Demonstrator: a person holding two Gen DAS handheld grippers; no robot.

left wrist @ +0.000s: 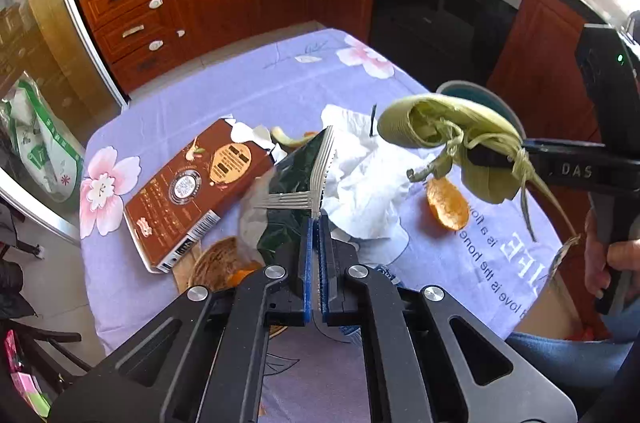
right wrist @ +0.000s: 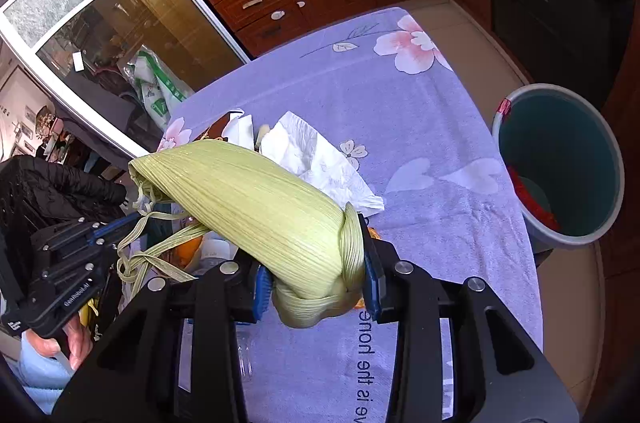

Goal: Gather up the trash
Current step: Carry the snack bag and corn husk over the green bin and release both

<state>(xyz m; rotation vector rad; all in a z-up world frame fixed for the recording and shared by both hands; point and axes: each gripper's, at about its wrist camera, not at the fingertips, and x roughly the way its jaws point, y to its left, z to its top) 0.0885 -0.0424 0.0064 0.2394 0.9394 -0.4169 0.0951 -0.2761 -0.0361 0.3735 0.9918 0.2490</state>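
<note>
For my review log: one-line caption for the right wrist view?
Right claw grips green leaf wrapper above the tablecloth, bin nearby.

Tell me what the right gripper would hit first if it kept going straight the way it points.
Likely the tablecloth near the tissue; the right gripper holds a husk that would touch first. Depth is unclear.

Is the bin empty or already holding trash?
Holding some: the bin stands upright beside the table, with a red scrap at its bottom.
</note>
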